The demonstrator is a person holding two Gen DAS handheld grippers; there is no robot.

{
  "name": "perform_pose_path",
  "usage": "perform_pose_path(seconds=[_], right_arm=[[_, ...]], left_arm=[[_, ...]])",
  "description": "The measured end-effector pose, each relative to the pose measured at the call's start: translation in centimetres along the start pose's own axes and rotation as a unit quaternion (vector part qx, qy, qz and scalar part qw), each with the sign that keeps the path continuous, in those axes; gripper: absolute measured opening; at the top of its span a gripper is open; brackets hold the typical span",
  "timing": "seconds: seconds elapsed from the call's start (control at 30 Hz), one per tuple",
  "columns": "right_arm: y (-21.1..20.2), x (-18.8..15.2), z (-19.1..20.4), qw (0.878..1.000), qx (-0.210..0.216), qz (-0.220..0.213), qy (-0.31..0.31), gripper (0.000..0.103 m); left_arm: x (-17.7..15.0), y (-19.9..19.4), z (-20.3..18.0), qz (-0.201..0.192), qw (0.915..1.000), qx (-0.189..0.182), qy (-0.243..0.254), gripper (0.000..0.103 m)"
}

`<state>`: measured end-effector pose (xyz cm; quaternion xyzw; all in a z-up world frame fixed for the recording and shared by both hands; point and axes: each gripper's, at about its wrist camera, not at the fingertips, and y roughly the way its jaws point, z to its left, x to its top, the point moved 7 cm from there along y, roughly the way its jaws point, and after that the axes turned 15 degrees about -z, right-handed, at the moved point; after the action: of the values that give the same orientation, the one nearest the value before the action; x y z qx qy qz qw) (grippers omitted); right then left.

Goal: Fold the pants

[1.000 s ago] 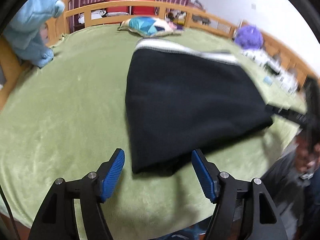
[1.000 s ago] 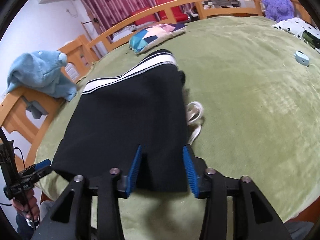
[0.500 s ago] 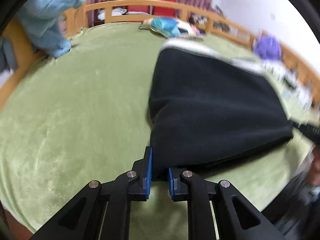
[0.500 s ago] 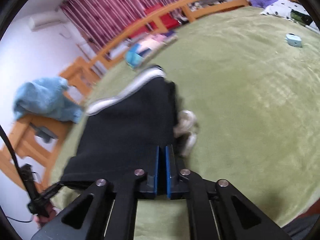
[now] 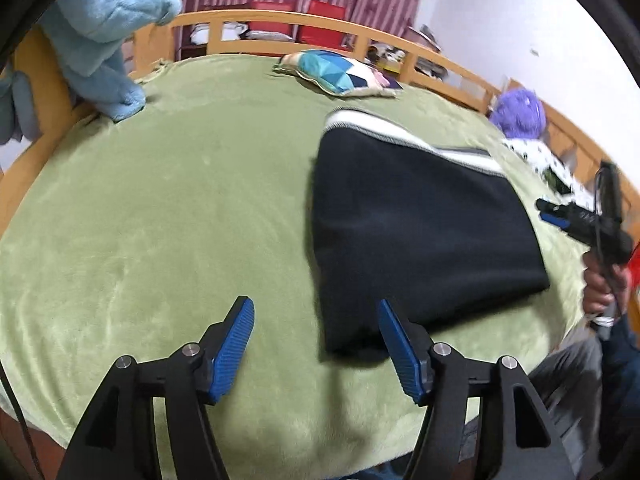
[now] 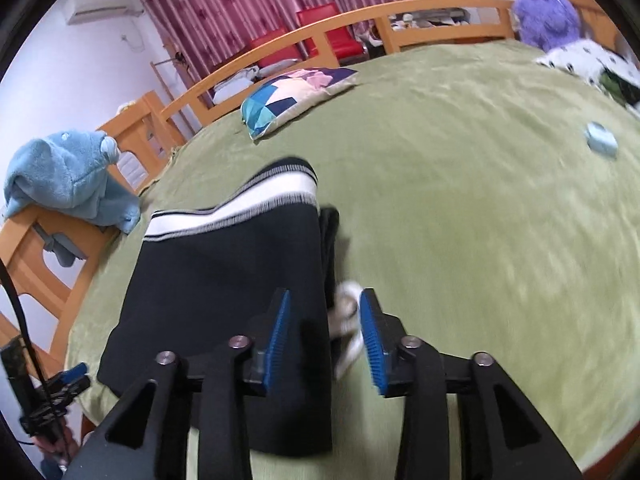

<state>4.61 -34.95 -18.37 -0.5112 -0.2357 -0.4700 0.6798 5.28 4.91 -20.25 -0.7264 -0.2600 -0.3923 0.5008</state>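
Observation:
The black pants (image 5: 416,232) lie folded flat on the green bed cover, their white-striped waistband (image 5: 408,136) at the far end. My left gripper (image 5: 316,334) is open and empty, just above the near left corner of the pants. In the right wrist view the pants (image 6: 224,280) lie below my right gripper (image 6: 324,330), which is open and empty over their near right edge. A white drawstring (image 6: 346,312) sticks out beside that edge. The right gripper also shows in the left wrist view (image 5: 576,220), held in a hand.
The green bed (image 5: 160,220) has a wooden rail (image 5: 280,20) around it. A patchwork pillow (image 5: 340,76) lies at the far side. A blue plush (image 5: 100,40) hangs on the left rail, a purple plush (image 6: 548,16) sits far right. A small blue object (image 6: 600,140) lies on the cover.
Half a second ago both grippers were shut on the near edge of the pants. Now both have opened and let go, and the pants lie flat on the bed.

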Motion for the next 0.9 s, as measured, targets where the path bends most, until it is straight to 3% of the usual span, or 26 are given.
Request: perform_pose_path(seconds=[0.1,0.17,0.27,0.33,0.37,0.43,0.47,0.53,0.6,0.7,0.8,0.9], right_arm=[[2.9,1.8,0.8,1.0,0.006,-0.003,-0.012,0.056],[5.5,2.3,1.3,1.0,0.011,0.007,-0.013,0.057],[9.8,1.4,2.2,0.998,0.013,0.059,-0.022,0.054],[10.9,1.7,2.3,0.997,0.014,0.063,-0.042,0.04],[10.2,2.7,2.1,0.998,0.02,0.044,-0.04,0.009],[7.9,5.4,0.4,0.995,0.086,0.003,0.048,0.01],[7.7,5.6,-0.5,0.995,0.074,0.001,0.068,0.01],[8.9,4.4,-1.8,0.999,0.007,0.017,0.032,0.01],[10.7,1.7,-2.3,0.998,-0.026,0.061,0.002,0.016],[9.0,3.1,-2.3,0.999,-0.03,0.034,-0.001,0.031],[7.2,5.3,-0.5,0.999,-0.018,-0.014,-0.027,0.032],[7.4,6.2,2.7,0.997,0.023,-0.023,-0.069,0.032]], left_arm=[[1.6,1.7,0.2,-0.005,0.9998,0.018,-0.001,0.063],[2.5,3.4,0.4,-0.001,0.9995,0.031,-0.009,0.063],[3.1,5.7,0.1,0.008,0.9991,0.012,-0.041,0.063],[3.6,6.5,-0.5,0.009,0.9991,0.002,-0.041,0.063],[4.0,6.7,-0.7,0.004,0.9994,0.0,-0.034,0.063],[4.8,7.4,-1.1,-0.004,0.9998,-0.005,-0.021,0.063],[5.1,7.9,-1.4,-0.003,0.9998,-0.008,-0.02,0.063],[5.8,8.9,-2.1,-0.001,0.9997,-0.015,-0.021,0.063],[6.4,9.6,-2.8,0.0,0.9995,-0.023,-0.02,0.063],[7.2,10.5,-4.4,-0.004,0.9993,-0.035,-0.013,0.063],[8.4,12.0,-6.4,-0.007,0.9985,-0.054,-0.006,0.063],[9.7,13.6,-8.4,-0.012,0.9967,-0.08,-0.003,0.063]])
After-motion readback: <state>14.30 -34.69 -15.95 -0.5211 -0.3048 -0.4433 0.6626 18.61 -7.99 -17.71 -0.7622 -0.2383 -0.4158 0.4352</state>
